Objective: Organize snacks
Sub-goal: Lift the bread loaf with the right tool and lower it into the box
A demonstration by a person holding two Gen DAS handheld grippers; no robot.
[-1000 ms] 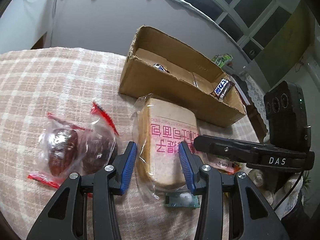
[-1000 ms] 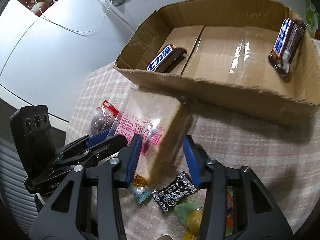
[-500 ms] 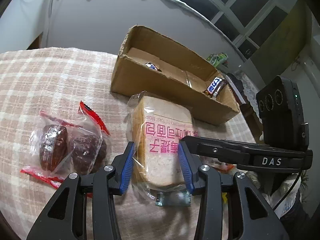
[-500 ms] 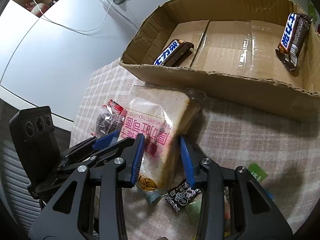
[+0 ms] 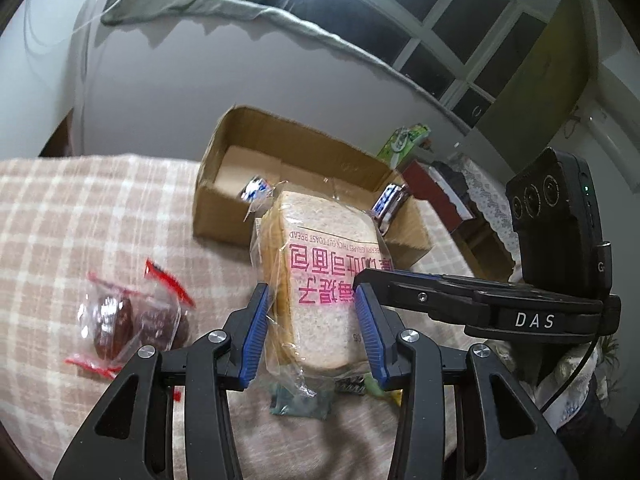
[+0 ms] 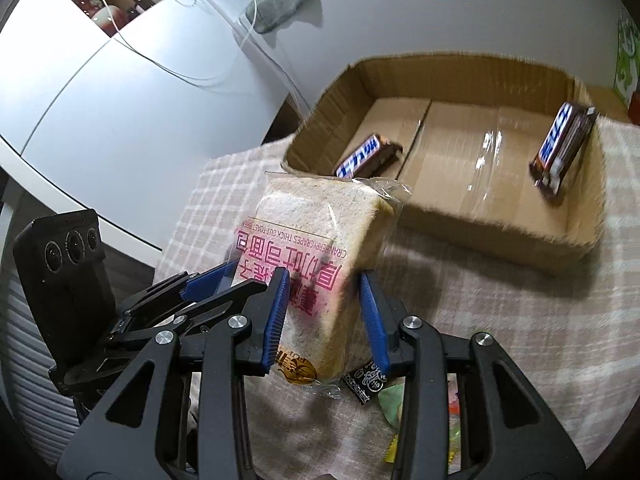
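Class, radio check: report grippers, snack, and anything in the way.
Left gripper and right gripper both shut on clear-wrapped toast bread pack, lifted. Brown cardboard box ahead holds two chocolate bars. Path clear.

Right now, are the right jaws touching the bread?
Touching. The right wrist view shows both blue pads of the right gripper pressed against the bread pack's sides.

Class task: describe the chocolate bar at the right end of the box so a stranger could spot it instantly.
Find the open brown cardboard box on the checked tablecloth. Inside, at its right end, a brown-wrapped chocolate bar with a blue-and-white label leans against the wall; the other similar bar lies flat at the left.
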